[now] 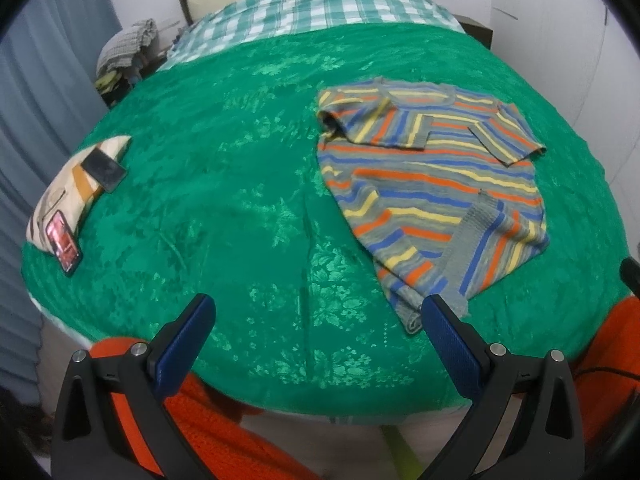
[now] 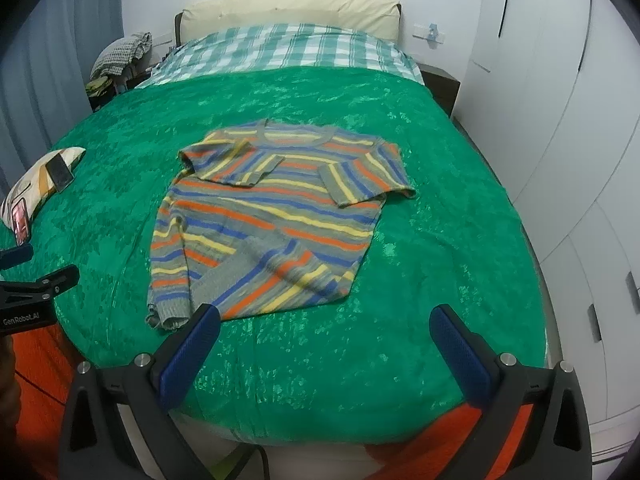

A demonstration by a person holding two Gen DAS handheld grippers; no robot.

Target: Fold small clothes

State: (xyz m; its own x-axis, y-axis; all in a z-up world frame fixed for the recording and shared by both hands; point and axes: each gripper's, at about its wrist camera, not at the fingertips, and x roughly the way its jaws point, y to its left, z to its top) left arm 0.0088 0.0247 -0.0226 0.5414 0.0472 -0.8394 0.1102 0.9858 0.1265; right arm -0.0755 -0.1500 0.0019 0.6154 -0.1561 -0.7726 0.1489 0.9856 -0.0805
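A small striped sweater (image 1: 436, 184) (image 2: 272, 216), grey with orange, yellow and blue bands, lies on the green bedspread (image 1: 240, 208) (image 2: 440, 240). Both sleeves are folded in across its chest and its lower right part is folded over diagonally. My left gripper (image 1: 318, 312) hangs open above the bed's near edge, left of the sweater's hem, with its right finger (image 1: 444, 332) just before the hem corner. My right gripper (image 2: 324, 320) is open too, near the front edge below the hem, holding nothing. The left gripper's body (image 2: 32, 292) shows at the left edge of the right wrist view.
A patterned pillow (image 1: 76, 184) (image 2: 36, 184) with two phones (image 1: 104, 170) (image 1: 64, 240) on it lies at the bed's left side. A checked blanket (image 2: 280, 50) and headboard cushion are at the far end. White wardrobes (image 2: 560, 120) stand right. Orange fabric (image 1: 224, 420) lies below the bed edge.
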